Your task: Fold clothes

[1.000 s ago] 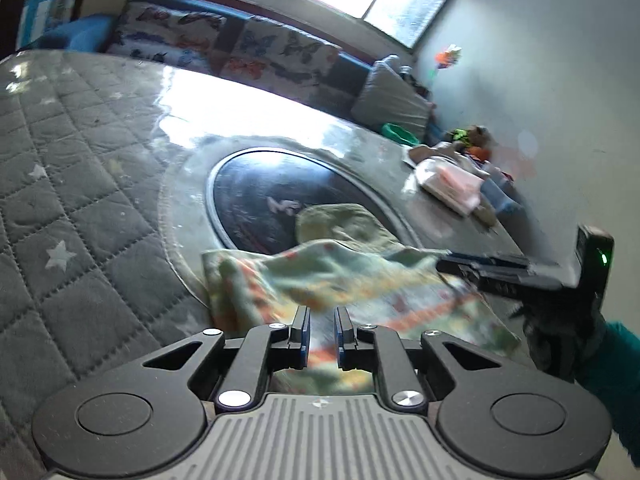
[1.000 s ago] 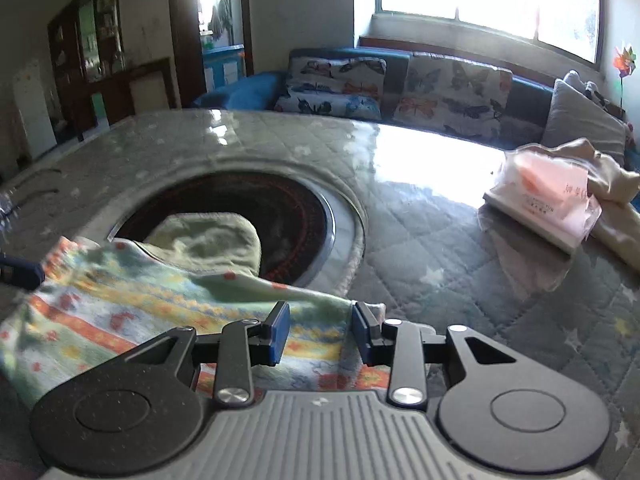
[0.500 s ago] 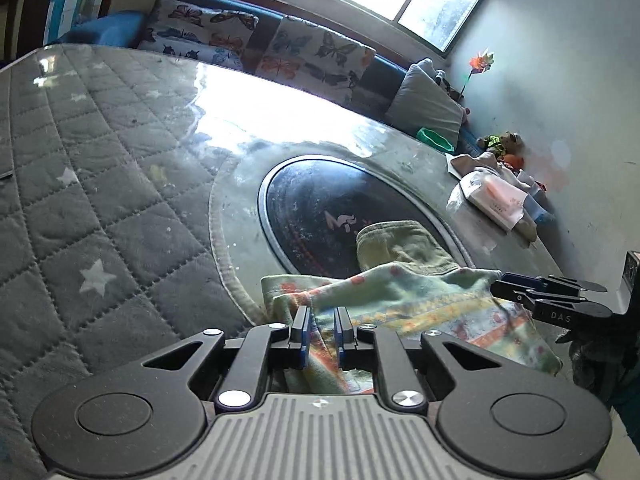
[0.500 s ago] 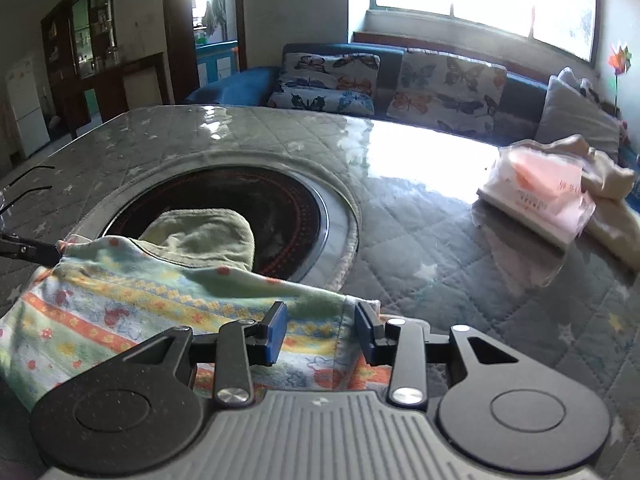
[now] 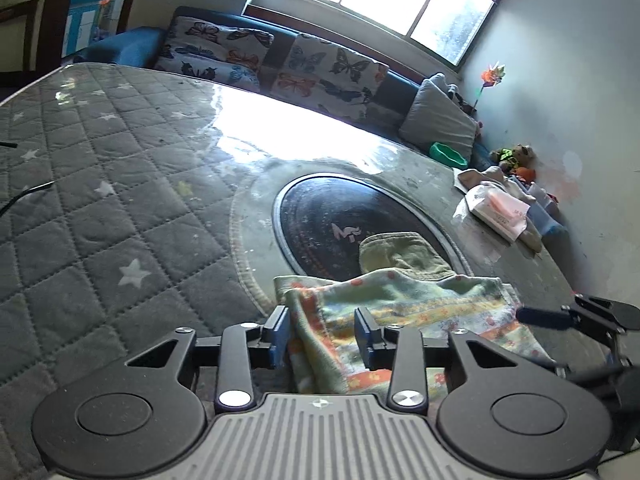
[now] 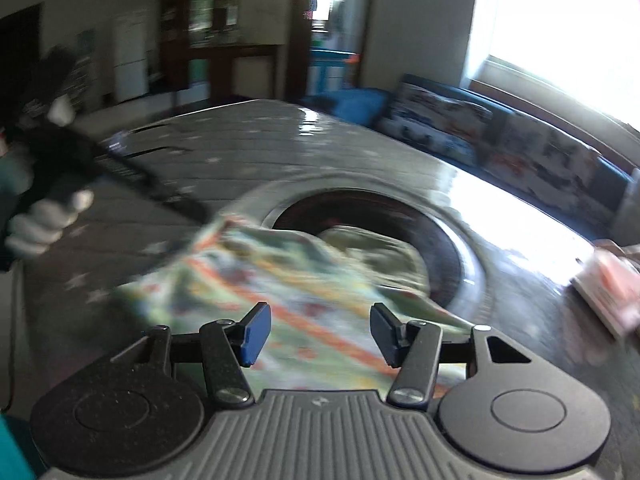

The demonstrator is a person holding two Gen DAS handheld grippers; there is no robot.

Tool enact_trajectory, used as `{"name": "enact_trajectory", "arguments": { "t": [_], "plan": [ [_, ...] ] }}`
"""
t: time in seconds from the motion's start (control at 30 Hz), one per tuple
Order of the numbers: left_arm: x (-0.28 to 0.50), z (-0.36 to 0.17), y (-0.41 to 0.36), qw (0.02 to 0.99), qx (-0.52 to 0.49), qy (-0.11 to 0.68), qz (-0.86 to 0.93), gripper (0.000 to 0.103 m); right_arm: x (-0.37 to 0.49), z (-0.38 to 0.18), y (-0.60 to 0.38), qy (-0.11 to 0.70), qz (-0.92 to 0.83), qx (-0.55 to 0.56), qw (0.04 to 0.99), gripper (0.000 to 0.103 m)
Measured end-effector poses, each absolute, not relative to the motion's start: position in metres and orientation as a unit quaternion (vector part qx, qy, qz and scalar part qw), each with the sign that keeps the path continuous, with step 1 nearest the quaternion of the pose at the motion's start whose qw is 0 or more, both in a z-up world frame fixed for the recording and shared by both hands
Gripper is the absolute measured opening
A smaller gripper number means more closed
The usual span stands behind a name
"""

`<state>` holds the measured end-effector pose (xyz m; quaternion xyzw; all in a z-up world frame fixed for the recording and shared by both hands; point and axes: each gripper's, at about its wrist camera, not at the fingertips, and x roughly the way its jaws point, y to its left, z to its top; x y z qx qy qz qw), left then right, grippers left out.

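Both grippers, left [image 5: 322, 338] and right [image 6: 318, 334], have their fingers wide apart over the flowery cloth [image 5: 400, 312] lying loose on the table [image 5: 120, 208], so it may bunch up if bumped.

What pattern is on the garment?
Pale green garment with orange and yellow floral stripes; clearest in left wrist view.

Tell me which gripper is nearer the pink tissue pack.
Right. The right gripper hangs open over the cloth, the tissue pack on its right; the left gripper sits at the cloth's far edge.
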<state>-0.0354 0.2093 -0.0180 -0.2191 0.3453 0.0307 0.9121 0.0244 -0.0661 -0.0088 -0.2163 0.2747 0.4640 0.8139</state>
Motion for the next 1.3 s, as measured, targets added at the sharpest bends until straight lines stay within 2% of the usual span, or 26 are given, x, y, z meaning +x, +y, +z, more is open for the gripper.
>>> {"name": "enact_trajectory", "arguments": {
  "t": [0.4,0.6,0.9,1.07,1.17,1.3],
  "plan": [
    [-0.048,-0.021,0.222,0.905,-0.226,0.356,0.057,0.054,-0.042,-0.018,-0.018,0.245,0.532,-0.290,0.756,0.055],
    [-0.051,-0.024,0.228,0.899,-0.244,0.359,0.066,0.058,-0.062,-0.030,0.004,0.233,0.546,-0.322,0.737,0.047],
    [-0.054,-0.027,0.226,0.890,-0.271,0.362,0.058,0.063,-0.076,-0.048,0.031,0.227,0.549,-0.361,0.719,0.041],
    [-0.054,-0.025,0.224,0.887,-0.283,0.361,0.055,0.069,-0.074,-0.050,0.032,0.232,0.535,-0.355,0.731,0.022],
    [-0.054,-0.025,0.223,0.884,-0.293,0.360,0.056,0.071,-0.069,-0.044,0.028,0.239,0.538,-0.330,0.738,0.016],
    [-0.055,-0.026,0.223,0.875,-0.317,0.360,0.064,0.075,-0.060,-0.032,0.019,0.251,0.541,-0.285,0.750,0.013]
  ]
}}
